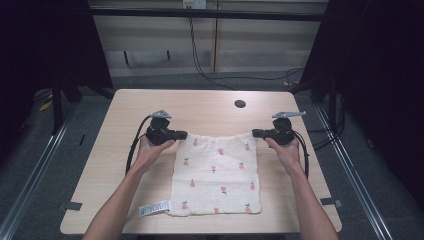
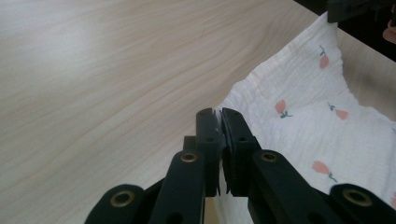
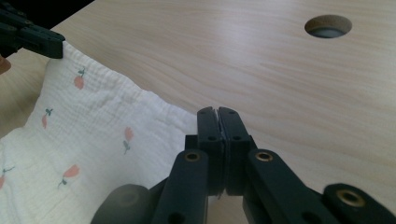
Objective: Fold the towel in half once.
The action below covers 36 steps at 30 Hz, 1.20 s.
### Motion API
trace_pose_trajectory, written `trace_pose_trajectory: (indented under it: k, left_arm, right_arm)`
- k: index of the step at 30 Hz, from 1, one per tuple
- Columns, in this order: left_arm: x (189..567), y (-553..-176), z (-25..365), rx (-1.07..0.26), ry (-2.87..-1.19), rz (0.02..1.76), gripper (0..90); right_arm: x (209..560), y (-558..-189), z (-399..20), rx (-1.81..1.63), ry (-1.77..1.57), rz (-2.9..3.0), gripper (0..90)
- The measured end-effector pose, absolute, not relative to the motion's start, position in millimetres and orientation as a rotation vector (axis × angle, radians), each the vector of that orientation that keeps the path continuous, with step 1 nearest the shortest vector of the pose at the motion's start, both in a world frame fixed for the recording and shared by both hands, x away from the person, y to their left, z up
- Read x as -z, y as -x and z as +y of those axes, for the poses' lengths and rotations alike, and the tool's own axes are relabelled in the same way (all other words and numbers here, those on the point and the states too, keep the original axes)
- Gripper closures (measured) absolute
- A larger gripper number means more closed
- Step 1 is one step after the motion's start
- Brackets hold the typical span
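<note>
Bright tabletop, dark surroundings, soft glare

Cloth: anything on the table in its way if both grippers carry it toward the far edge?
Nothing visible. The left gripper and right gripper each pinch a far corner of the cloth. The table beyond it is bare apart from a round hole, flush with the surface.
</note>
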<state>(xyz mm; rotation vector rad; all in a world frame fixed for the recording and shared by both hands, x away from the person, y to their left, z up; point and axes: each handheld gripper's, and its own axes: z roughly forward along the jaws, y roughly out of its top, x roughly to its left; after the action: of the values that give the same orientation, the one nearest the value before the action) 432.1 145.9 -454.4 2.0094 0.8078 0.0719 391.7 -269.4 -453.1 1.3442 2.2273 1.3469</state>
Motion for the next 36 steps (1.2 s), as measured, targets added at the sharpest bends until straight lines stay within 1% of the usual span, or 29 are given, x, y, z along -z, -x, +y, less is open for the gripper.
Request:
trace_pose_trajectory:
  k: [5, 6, 7, 9, 15, 17, 18, 22, 27, 31, 34, 36]
  left_arm:
    - [448.3, -434.2, 148.6, -0.078, -2.010, 0.814, 86.4]
    - [446.5, -436.2, 146.1, -0.092, -2.051, 0.820, 86.4]
    - [444.7, -437.2, 146.9, -0.096, -2.056, 0.819, 86.3]
    - [441.9, -437.3, 149.8, -0.083, -2.003, 0.840, 86.4]
    - [435.2, -436.2, 155.7, -0.074, -1.990, 0.824, 86.8]
    - [430.6, -437.8, 156.4, -0.043, -1.966, 0.830, 87.0]
    - [423.6, -438.3, 155.9, -0.050, -1.961, 0.813, 87.0]
    - [416.8, -438.8, 154.0, -0.082, -1.963, 0.804, 87.0]
    - [420.2, -433.2, 151.6, -0.090, -1.977, 0.787, 87.0]
    - [420.5, -427.3, 154.0, -0.090, -1.954, 0.781, 87.0]
    - [418.9, -422.4, 159.2, -0.063, -1.954, 0.762, 87.0]
    - [417.9, -421.6, 160.9, -0.083, -1.969, 0.768, 87.0]
  right_arm:
    - [441.9, -393.9, -266.1, -1.361, -1.320, 2.217, 89.1]
    - [436.4, -395.4, -264.4, -1.368, -1.318, 2.214, 89.1]
    - [434.3, -396.3, -263.7, -1.386, -1.317, 2.205, 89.1]
    - [430.4, -397.9, -261.2, -1.388, -1.303, 2.212, 89.1]
    - [417.8, -398.6, -258.2, -1.409, -1.264, 2.204, 89.1]
    - [415.2, -398.9, -258.7, -1.407, -1.263, 2.197, 89.0]
    - [409.5, -399.0, -260.8, -1.389, -1.257, 2.187, 88.9]
    - [403.0, -395.5, -267.5, -1.402, -1.252, 2.159, 89.0]
    - [404.9, -389.5, -272.0, -1.428, -1.252, 2.161, 89.0]
    - [408.8, -382.8, -271.1, -1.445, -1.235, 2.179, 89.1]
    - [408.8, -377.8, -271.6, -1.470, -1.238, 2.182, 89.0]
    - [408.7, -375.6, -272.0, -1.495, -1.243, 2.175, 89.0]
